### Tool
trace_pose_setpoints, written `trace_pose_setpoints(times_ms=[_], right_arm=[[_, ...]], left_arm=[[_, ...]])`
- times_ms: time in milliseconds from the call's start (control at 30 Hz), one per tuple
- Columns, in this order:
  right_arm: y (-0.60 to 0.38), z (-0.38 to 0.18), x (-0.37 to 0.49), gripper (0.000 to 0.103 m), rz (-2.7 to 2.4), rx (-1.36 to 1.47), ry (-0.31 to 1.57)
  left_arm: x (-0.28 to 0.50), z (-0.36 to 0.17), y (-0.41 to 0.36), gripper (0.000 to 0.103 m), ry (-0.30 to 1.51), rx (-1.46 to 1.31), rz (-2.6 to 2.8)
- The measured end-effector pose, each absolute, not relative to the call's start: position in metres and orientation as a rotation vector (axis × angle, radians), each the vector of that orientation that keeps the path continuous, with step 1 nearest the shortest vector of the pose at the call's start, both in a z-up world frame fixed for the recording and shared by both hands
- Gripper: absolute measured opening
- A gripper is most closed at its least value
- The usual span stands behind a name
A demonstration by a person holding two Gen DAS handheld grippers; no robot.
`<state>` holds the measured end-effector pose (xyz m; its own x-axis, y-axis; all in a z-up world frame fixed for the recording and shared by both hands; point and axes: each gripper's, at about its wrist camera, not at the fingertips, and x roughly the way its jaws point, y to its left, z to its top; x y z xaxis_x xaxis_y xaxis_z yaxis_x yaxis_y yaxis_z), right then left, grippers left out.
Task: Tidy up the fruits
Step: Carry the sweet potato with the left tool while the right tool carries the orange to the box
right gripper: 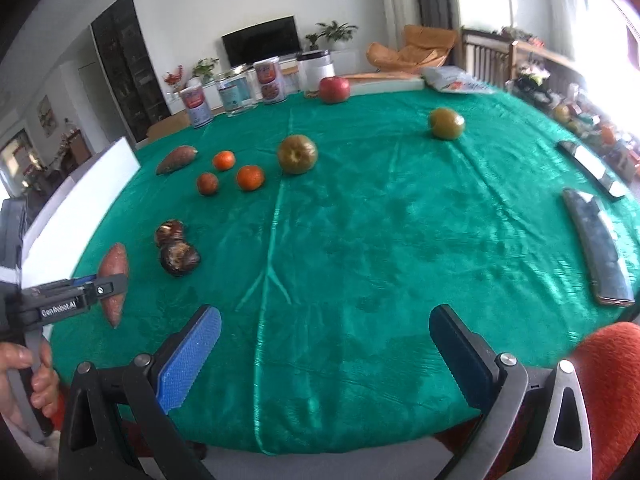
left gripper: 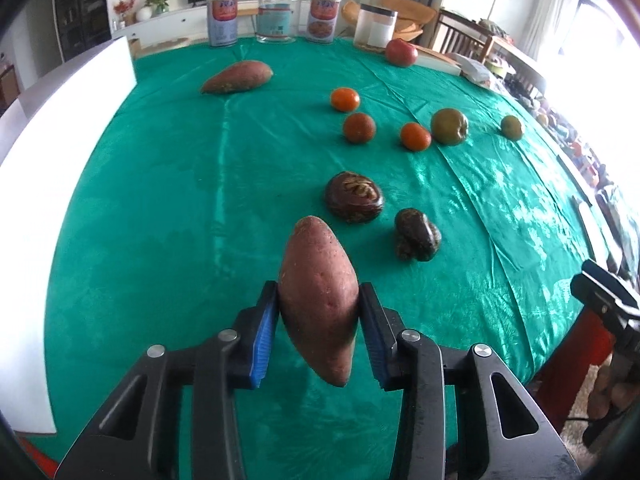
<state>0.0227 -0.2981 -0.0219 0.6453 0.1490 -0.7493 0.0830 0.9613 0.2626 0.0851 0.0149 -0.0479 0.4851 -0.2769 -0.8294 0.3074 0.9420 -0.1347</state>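
My left gripper (left gripper: 319, 304) is shut on a reddish sweet potato (left gripper: 320, 296) and holds it above the green tablecloth (left gripper: 160, 184); it also shows in the right wrist view (right gripper: 114, 280). A second sweet potato (left gripper: 237, 77) lies far left. Three oranges (left gripper: 359, 127) sit mid-table beside a green-brown apple (left gripper: 449, 126), with another one (left gripper: 511, 127) further right. Two dark brown fruits (left gripper: 354, 197) lie just ahead of the held potato. A red apple (left gripper: 401, 52) is at the back. My right gripper (right gripper: 324, 332) is open and empty near the table's front edge.
Tins and jars (left gripper: 278, 16) stand along the back edge. A white board (left gripper: 72, 92) stands at the left. Two flat phone-like devices (right gripper: 598, 248) lie at the right edge in the right wrist view. A red chair (right gripper: 608, 380) is beside the right gripper.
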Motion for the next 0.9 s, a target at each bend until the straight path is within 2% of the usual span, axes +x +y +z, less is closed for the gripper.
trace_pose_setpoints(times_ms=[100, 133, 167, 233, 600, 733, 900], right_arm=[[-0.296, -0.028, 0.083, 0.099, 0.236, 0.371, 0.938], [-0.294, -0.031, 0.101, 0.086, 0.254, 0.373, 0.954], [-0.290, -0.033, 0.121, 0.063, 0.256, 0.369, 0.972], [-0.281, -0.041, 0.158, 0.051, 0.259, 0.377, 1.006], [-0.248, -0.058, 0.226, 0.051, 0.096, 0.335, 0.947], [-0.256, -0.062, 0.229, 0.034, 0.050, 0.378, 0.931], [-0.252, -0.050, 0.210, 0.033, 0.126, 0.402, 0.944]], left_arm=[[0.081, -0.049, 0.031, 0.041, 1.001, 0.000, -0.331], [0.080, -0.049, 0.035, 0.041, 1.002, -0.014, -0.327], [0.079, -0.050, 0.038, 0.041, 1.005, -0.027, -0.324], [0.079, -0.050, 0.042, 0.041, 1.005, -0.044, -0.322], [0.079, -0.052, 0.052, 0.041, 0.995, -0.083, -0.328], [0.078, -0.053, 0.054, 0.041, 0.998, -0.080, -0.330], [0.074, -0.047, 0.060, 0.041, 0.993, -0.106, -0.338]])
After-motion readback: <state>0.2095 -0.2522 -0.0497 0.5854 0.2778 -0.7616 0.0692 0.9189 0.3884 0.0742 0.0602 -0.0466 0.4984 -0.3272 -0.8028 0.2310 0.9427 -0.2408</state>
